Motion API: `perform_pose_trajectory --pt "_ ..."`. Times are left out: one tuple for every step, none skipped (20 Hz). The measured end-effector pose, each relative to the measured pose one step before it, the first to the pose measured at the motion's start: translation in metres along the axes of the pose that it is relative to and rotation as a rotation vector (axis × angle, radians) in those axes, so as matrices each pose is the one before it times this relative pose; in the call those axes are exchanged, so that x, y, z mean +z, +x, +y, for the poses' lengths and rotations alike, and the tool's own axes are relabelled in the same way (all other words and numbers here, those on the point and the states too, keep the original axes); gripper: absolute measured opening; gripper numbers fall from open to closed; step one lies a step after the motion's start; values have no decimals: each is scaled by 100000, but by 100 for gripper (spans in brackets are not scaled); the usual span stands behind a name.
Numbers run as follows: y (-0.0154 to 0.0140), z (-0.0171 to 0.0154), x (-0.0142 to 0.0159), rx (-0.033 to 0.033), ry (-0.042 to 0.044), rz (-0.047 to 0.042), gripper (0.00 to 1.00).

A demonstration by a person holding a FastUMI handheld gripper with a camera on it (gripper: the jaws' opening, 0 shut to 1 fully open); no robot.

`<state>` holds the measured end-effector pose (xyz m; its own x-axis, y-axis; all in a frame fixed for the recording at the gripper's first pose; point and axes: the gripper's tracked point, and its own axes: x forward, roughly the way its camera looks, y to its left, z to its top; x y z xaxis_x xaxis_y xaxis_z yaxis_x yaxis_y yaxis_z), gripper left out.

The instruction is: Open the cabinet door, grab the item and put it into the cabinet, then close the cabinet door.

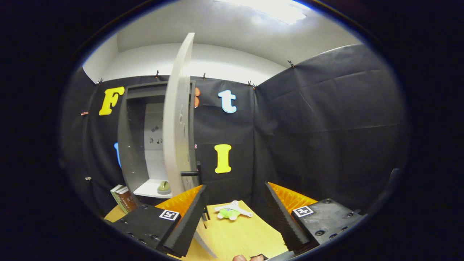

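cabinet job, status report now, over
Gripper open, fingers empty. Cabinet door swung open, edge-on ahead. Small green toy on the table between the fingers, not grabbed. Small greenish object already on cabinet shelf.

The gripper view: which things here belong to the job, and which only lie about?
Job:
- cabinet, its door swung open
- toy on the table, ahead between the fingers
- gripper, open, holding nothing

Lying about:
- books beside the cabinet
- green thing on the cabinet shelf
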<state>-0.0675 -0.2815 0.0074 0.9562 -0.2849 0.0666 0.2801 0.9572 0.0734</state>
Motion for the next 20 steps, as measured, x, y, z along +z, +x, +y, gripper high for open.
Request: perform_pose_trajectory --pt "1133 -469 -852 -1626 -1256 1581 98" --pt "975 -462 -685 -1456 -1765 1752 98" --pt "809 -192 -518 -989 -1476 1199 98" --pt "553 339 -256 453 -597 750 98" --pt "334 745 -232 1100 226 871 98" --pt "-45 -125 -83 -1608 -721 379 98" --pt "109 82 -56 -173 -542 -760 97" --pt "-269 189 -28 -34 -99 483 96" --pt "-12 235 -225 163 84 947 95" --pt "-143 246 -41 63 133 468 96" --pt "-65 230 38 -307 97 3 96" --pt "-177 150 -2 -519 270 214 95" --pt "-212 93 -46 -388 768 210 96" --pt "-311 187 -14 -126 1347 119 96" --pt "-455 247 -192 58 1384 273 96" --pt "-516 352 -147 308 1427 125 96" --pt "-382 574 -183 511 642 54 96" --pt "-194 414 -130 350 90 213 96" --pt "-144 389 -94 401 -38 588 96" --pt "-107 376 -30 310 187 178 96"
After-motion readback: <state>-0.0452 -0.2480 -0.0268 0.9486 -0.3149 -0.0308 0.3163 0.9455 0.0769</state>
